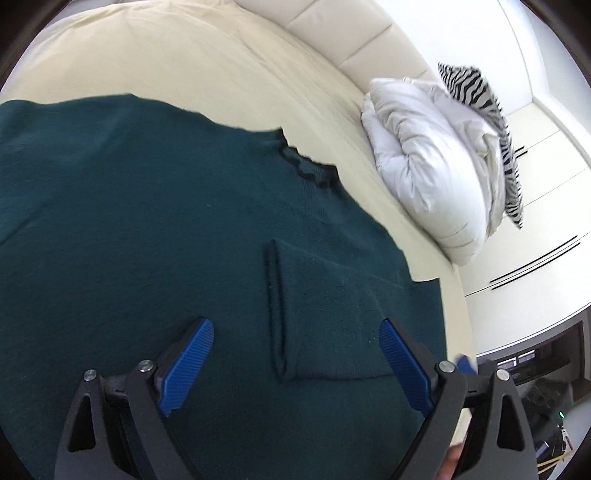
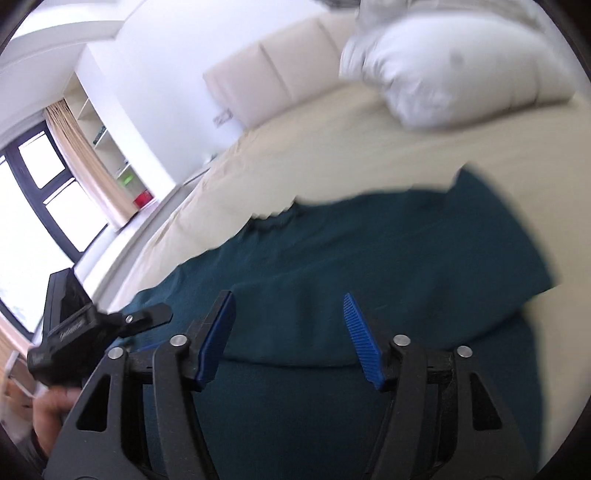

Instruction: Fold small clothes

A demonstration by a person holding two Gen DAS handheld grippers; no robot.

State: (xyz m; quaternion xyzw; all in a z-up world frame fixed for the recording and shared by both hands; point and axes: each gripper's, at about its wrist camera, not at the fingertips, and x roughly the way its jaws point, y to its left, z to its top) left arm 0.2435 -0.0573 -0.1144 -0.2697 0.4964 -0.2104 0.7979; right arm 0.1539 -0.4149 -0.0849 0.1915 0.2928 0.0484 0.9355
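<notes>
left tongs (image 1: pixel 295 354): wide open, holding nothing. They hang right over the sweater with the folded-in sleeve sitting between the two blue pads.
right tongs (image 2: pixel 290 334): also spread wide and empty. They're over the sweater too, pointing across it toward the neckline, and that view is pretty blurry.
sweater (image 1: pixel 129 221): dark green knit, laid out flat on the bed, filling most of what both cameras see. The wavy black-trimmed collar (image 1: pixel 306 166) is on the far side from both tongs.
sleeve (image 1: pixel 325 314): already folded in across the body. Its cuff edge runs roughly away from the left tongs, toward the collar, so the long axis lies crosswise between those pads.
who's closer: looks like the left tongs, since the sleeve is basically right under them. In the right view I can see the left tool off to the side (image 2: pixel 74 328), so the two sit near each other along the same edge.
next bit, I'd guess: the other side still needs folding in, then the bottom goes up toward the collar.
bed (image 1: pixel 184 55): cream sheet all round.
pillow (image 1: pixel 424 166): white, up by the headboard (image 1: pixel 351 33), well apart from the sweater, with a zebra-print cushion (image 1: pixel 480 110) behind it.
</notes>
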